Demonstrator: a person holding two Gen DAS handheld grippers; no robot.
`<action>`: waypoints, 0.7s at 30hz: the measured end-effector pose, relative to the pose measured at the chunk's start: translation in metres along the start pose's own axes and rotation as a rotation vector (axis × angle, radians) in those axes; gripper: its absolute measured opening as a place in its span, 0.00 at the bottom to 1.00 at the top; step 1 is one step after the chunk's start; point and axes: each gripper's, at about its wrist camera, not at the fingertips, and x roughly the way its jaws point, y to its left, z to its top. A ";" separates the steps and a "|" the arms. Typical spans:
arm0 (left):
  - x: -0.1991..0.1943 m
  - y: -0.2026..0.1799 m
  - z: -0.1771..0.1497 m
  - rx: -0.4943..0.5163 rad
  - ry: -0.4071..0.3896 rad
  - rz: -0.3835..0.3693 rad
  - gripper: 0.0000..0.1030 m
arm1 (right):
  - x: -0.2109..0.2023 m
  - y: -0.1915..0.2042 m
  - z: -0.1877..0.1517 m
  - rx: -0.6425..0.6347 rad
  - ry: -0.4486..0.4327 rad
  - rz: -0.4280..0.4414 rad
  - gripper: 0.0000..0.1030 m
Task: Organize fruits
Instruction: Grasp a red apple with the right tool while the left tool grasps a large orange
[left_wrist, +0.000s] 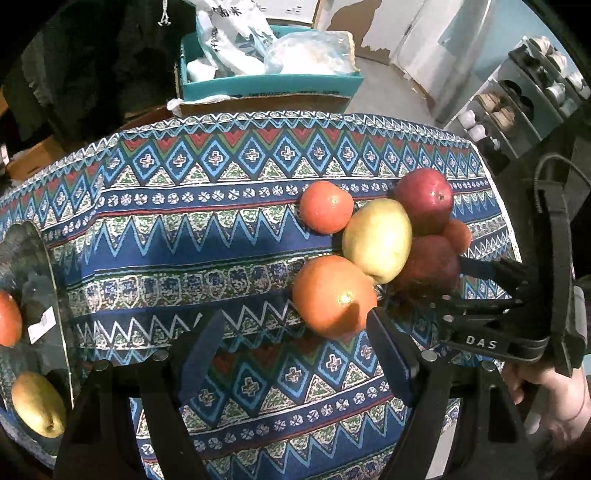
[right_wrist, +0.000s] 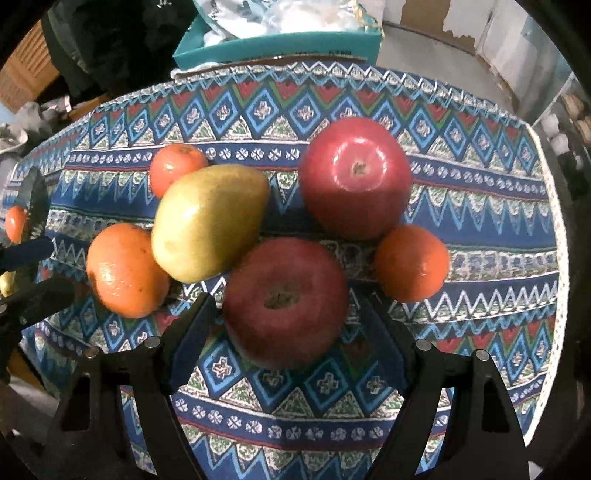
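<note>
Evidently approaching: right hand-held gripper (right_wrist: 286, 332) wide open, empty, jaws flanking the near red apple (right_wrist: 286, 302) in the fruit cluster on the tabletop (right_wrist: 498, 258); left hand-held gripper (left_wrist: 295, 354) open, empty, beside an orange (left_wrist: 334, 295).

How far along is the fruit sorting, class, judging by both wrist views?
Done: an orange and a pear sit in the glass bowl at the left edge. In hand: nothing is gripped; the right gripper is open around the near apple, and the left gripper is open over the cloth. Left: six fruits lie clustered on the cloth, including the far apple and a second pear.
</note>
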 end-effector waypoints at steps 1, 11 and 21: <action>0.001 0.000 0.001 0.000 0.002 -0.005 0.78 | 0.002 0.000 0.000 0.000 0.003 -0.001 0.77; 0.022 -0.011 0.008 0.003 0.038 -0.036 0.78 | 0.013 0.003 -0.003 -0.020 -0.015 0.016 0.70; 0.052 -0.025 0.012 0.009 0.093 -0.035 0.78 | -0.023 -0.021 -0.009 0.041 -0.101 0.057 0.70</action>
